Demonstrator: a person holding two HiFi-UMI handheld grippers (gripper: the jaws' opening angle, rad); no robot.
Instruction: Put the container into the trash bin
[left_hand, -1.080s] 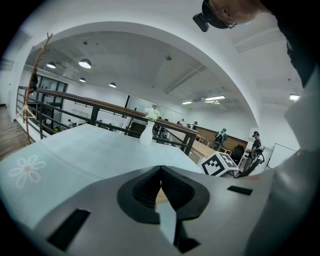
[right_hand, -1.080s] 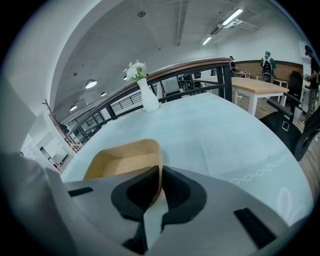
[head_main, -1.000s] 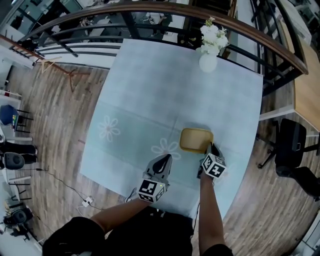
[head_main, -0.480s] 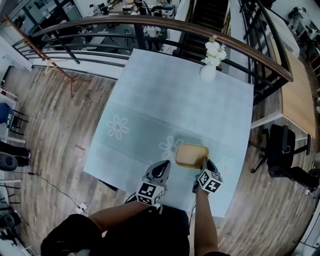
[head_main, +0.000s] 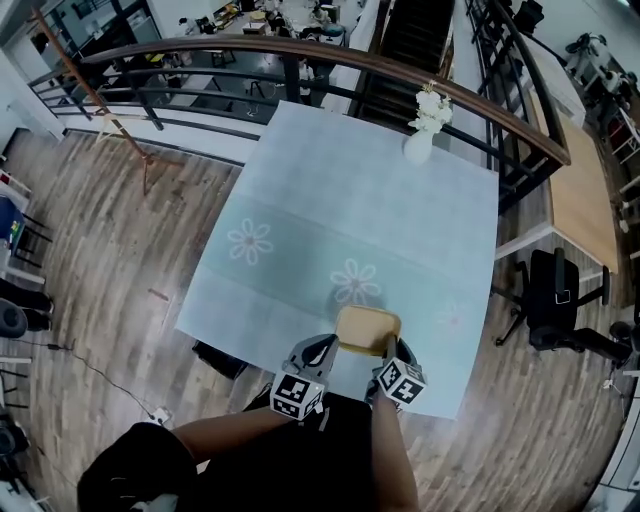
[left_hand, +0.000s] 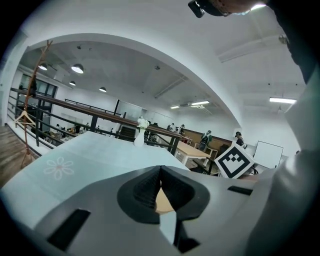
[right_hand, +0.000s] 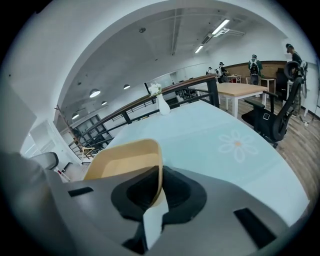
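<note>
While my right claw (right_hand: 159, 186) grips the near rim of the tan container (head_main: 367, 329), holding it over the near edge of the bench (head_main: 350, 200), my left claw (left_hand: 160, 190) hangs closed and empty just beside it. Farther off, a white vase of flowers (head_main: 419, 142) stands at the bench's far edge.

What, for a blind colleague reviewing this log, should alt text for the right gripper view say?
The right claw is shut on the wall of a tan container. Beyond it stretches a pale blue table with a flower print, a white vase of flowers at its far edge.
</note>
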